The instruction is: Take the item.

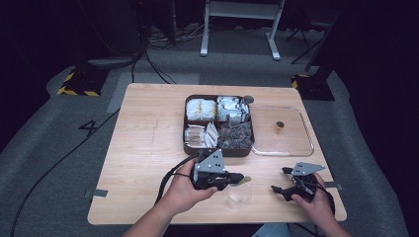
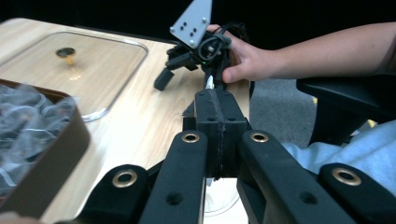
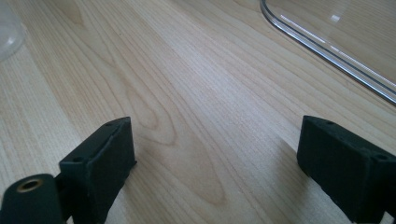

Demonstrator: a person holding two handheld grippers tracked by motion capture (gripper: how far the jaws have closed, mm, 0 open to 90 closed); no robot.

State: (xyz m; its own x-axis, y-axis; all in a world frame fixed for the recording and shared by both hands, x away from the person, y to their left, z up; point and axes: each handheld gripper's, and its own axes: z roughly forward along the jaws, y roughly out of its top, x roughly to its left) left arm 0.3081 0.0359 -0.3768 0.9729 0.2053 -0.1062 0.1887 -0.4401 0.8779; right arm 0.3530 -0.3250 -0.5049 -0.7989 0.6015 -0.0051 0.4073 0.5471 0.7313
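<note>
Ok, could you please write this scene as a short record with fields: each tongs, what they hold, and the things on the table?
left tongs: shut on a small packet
packet position: close to the rim of the clear cup; whether over it or beside it cannot be told
right tongs: open, holding nothing, low above bare wood
box: brown, four compartments, all with packets
lid: clear, lying flat right of the box, knob up
table: light wood

Bright lit table [image 1: 148, 148], dark surroundings, soft shadows, near tongs blurred
</note>
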